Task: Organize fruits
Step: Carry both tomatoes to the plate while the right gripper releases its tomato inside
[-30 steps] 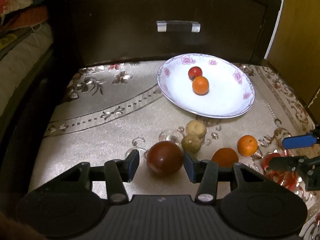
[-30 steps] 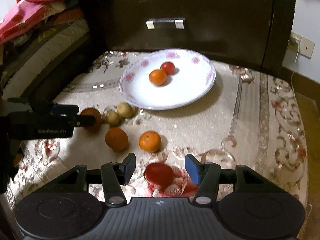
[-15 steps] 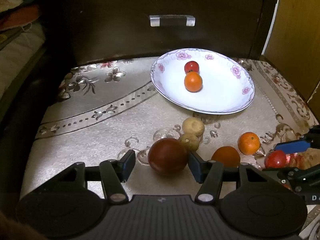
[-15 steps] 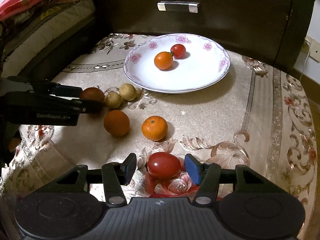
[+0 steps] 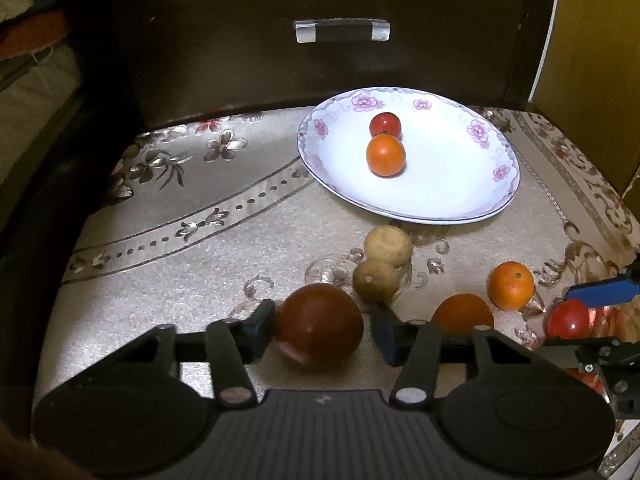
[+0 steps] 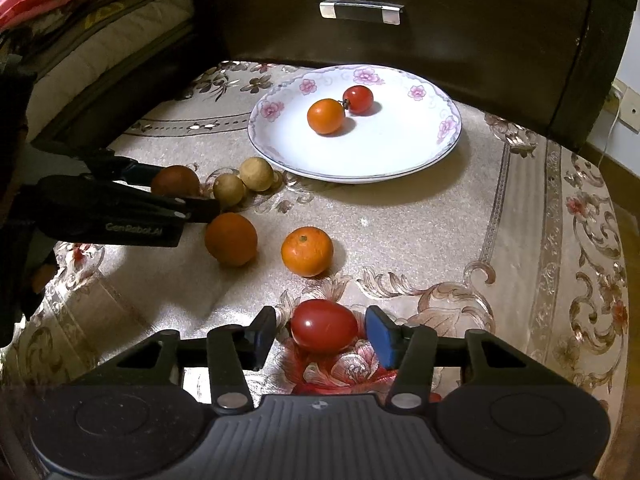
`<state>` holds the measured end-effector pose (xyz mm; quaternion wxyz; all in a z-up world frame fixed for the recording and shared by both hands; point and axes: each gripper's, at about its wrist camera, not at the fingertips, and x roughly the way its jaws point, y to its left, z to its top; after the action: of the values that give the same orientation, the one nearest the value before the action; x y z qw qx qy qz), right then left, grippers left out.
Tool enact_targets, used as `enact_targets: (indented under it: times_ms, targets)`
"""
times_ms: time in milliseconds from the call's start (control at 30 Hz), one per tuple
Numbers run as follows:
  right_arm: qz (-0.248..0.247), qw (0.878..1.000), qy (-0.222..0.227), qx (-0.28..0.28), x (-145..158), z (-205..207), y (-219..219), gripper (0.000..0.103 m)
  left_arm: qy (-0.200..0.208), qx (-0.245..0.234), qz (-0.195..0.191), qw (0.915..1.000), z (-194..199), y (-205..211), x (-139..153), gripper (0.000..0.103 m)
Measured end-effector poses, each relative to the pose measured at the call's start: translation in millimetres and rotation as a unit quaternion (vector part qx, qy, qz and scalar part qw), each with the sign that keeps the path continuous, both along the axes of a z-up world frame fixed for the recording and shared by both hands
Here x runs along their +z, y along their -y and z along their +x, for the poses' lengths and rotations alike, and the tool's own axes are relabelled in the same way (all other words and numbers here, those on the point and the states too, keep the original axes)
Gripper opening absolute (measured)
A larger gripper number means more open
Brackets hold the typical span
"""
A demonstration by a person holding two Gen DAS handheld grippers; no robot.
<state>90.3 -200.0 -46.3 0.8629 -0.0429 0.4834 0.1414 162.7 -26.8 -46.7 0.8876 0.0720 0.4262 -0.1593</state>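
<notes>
The white plate (image 6: pixel 436 148) sits at the back of the patterned tabletop (image 6: pixel 420 232), already holding two fruits. In front of it, the left gripper (image 5: pixel 322 326) has been closing its jaws around the dark red fruit (image 5: pixel 320 326), one pad touching, the other just clear. The right gripper (image 6: pixel 322 330) has been closing too, its jaws still apart from the small tomato (image 6: pixel 324 325). Both should finish squeezing gently and centred before lifting toward the plate.

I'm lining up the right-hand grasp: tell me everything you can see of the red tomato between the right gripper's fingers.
The red tomato is smooth, glossy and oval, lying on its side on the patterned cloth over a red flower motif. It sits between the right gripper fingers, whose jaws have just been closing; small gaps still show on both sides. No other fruit touches it.
</notes>
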Motion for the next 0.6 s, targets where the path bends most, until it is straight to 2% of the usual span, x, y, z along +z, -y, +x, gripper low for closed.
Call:
enact_targets:
  times_ms: [33,133,600]
  targets:
    - [-0.001,1.000,0.000,0.000,0.1,-0.2,-0.2,0.045,0.001,0.002,-0.001,1.0000,0.7,-0.4,0.3,0.049]
    - [-0.012,1.000,0.004,0.001,0.9,-1.0,0.1,0.033,0.000,0.005,-0.003,1.0000,2.5,-1.1,0.2,0.049]
    - [-0.008,1.000,-0.004,0.001,3.3,-3.8,-1.4,0.032,-0.016,-0.004,0.010,0.9998,-19.8,-9.3,3.8,0.048]
